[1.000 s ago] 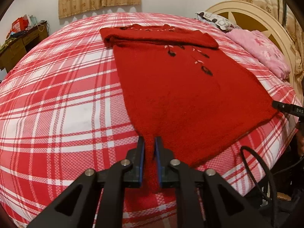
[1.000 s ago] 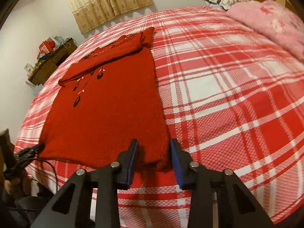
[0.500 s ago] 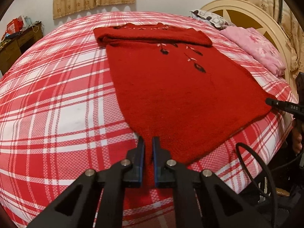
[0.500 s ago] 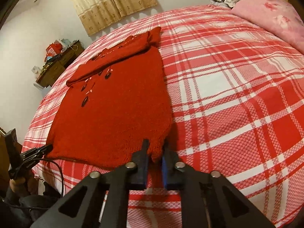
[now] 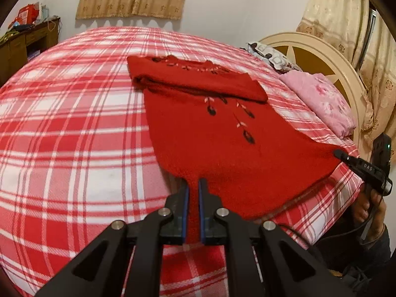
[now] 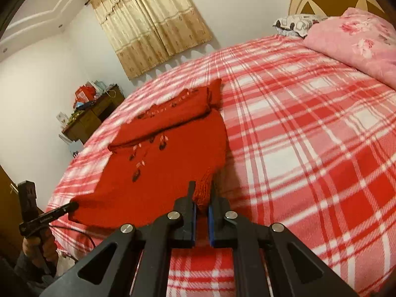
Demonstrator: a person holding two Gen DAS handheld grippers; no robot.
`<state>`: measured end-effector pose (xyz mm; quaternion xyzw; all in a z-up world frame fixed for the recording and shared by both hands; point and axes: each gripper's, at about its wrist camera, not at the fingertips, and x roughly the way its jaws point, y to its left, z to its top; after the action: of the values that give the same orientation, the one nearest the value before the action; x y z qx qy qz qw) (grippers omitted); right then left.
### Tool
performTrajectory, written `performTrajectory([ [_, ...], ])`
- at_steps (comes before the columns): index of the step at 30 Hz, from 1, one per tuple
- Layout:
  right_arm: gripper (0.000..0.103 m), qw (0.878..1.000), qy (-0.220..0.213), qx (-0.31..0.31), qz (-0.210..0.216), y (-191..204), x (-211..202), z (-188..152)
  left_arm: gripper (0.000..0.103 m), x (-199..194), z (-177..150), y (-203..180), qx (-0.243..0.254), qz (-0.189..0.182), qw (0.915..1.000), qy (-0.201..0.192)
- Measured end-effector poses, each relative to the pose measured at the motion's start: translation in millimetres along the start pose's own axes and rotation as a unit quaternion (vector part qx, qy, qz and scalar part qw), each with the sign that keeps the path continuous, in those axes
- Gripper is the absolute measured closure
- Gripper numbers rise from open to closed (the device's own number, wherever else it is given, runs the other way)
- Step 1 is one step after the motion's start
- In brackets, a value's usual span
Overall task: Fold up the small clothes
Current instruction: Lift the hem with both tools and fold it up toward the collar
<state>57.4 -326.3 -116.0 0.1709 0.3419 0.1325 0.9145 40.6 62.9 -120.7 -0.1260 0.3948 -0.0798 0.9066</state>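
Observation:
A red knit sweater [image 5: 210, 136] with dark embroidered flowers lies on the plaid bed, its top part folded over. My left gripper [image 5: 193, 185] is shut on the sweater's near-left hem corner and lifts it off the bed. My right gripper [image 6: 201, 193] is shut on the other hem corner of the sweater [image 6: 160, 168], also raised. The right gripper shows at the right edge of the left wrist view [image 5: 337, 153], and the left gripper at the left edge of the right wrist view [image 6: 71, 206].
The bed carries a red and white plaid cover [image 5: 61, 136]. A pink pillow [image 5: 319, 99] and a patterned pillow [image 5: 272, 57] lie by the cream headboard [image 5: 321, 57]. A wooden desk [image 5: 19, 47] with clutter stands by the far wall.
The right gripper closed on the hem corner. Both grippers then lifted the hem off the bed and moved forward toward the folded top part.

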Motion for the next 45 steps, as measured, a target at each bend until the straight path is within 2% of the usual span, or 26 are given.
performTrajectory([
  [5,0.097,0.999,-0.03,-0.002,0.011,8,-4,24,0.096,-5,17,-3,0.009,-0.003,0.9998,-0.019],
  [12,0.097,0.999,-0.047,-0.008,0.02,18,0,43,0.096,-5,32,-2,0.014,0.0,0.9994,-0.031],
  [21,0.097,0.997,-0.073,-0.007,0.032,27,2,76,0.096,-3,52,5,-0.017,0.002,0.9986,-0.05],
  [28,0.097,0.994,-0.098,-0.034,0.04,50,4,109,0.096,-6,80,13,-0.032,-0.005,0.9969,-0.072],
  [40,0.097,0.992,-0.104,-0.051,0.043,67,26,144,0.096,-6,123,24,-0.039,-0.003,0.9941,-0.101],
  [45,0.097,0.992,-0.109,-0.057,0.035,72,38,164,0.096,-3,155,28,-0.044,-0.013,0.9923,-0.115],
])
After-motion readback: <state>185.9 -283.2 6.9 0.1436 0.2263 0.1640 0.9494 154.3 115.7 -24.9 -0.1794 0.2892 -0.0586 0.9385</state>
